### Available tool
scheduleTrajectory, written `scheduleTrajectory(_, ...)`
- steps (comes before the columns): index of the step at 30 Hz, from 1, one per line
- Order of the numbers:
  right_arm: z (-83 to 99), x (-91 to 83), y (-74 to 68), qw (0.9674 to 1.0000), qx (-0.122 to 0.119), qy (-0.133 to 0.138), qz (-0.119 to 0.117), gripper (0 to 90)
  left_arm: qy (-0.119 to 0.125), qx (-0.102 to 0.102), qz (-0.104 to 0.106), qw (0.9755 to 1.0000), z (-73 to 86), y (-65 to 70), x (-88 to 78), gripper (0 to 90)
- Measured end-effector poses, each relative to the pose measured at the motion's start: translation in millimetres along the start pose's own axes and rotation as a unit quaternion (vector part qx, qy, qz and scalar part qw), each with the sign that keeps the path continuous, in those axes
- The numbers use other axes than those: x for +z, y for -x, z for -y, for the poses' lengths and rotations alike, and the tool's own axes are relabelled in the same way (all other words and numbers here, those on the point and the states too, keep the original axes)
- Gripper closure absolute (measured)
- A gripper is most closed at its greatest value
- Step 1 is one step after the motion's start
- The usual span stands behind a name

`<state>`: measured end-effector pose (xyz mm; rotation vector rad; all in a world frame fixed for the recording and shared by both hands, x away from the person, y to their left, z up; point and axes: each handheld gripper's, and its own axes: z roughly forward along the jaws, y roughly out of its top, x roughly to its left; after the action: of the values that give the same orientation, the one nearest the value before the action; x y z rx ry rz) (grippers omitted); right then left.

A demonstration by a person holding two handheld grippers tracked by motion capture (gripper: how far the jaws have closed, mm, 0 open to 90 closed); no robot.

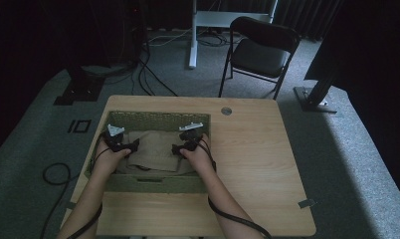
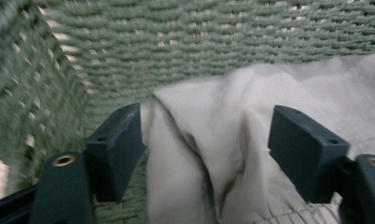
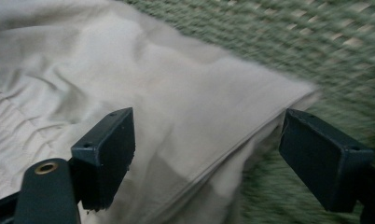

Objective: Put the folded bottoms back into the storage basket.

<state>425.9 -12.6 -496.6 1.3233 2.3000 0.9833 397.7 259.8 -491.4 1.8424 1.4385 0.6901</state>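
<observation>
A folded beige cloth (image 1: 153,149) lies inside a green woven basket (image 1: 158,118) on the wooden table. My left gripper (image 1: 133,146) is down in the basket at the cloth's left side, and my right gripper (image 1: 174,148) is at its right side. In the left gripper view the jaws stand wide apart around a raised fold of cloth (image 2: 223,116), the pads clear of it, with the basket wall (image 2: 199,37) just behind. In the right gripper view the jaws straddle the cloth's corner edge (image 3: 213,140) without pressing on it. Both grippers, left (image 2: 206,126) and right (image 3: 209,135), are open.
The basket sits on the left half of the table (image 1: 252,149), whose right half is bare wood with a round cable hole (image 1: 226,111). A black folding chair (image 1: 260,52) and stand legs are on the carpet beyond. Cables trail from both forearms.
</observation>
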Motion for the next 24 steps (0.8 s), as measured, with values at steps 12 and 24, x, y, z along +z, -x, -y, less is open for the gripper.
scheduleTrajectory(12, -19.7, -30.7, -0.9, 0.9975, 0.014, 0.057, -0.04, 16.0, 0.043, 0.008, 0.051, 0.9978, -27.6, 22.9, -25.5, 21.1)
scheduleTrajectory(24, -28.5, -61.6, 1.6, 0.9958, -0.002, 0.078, -0.047, 16.1, 0.069, 0.013, 0.066, 0.9953, -38.8, 32.9, -51.0, 20.3)
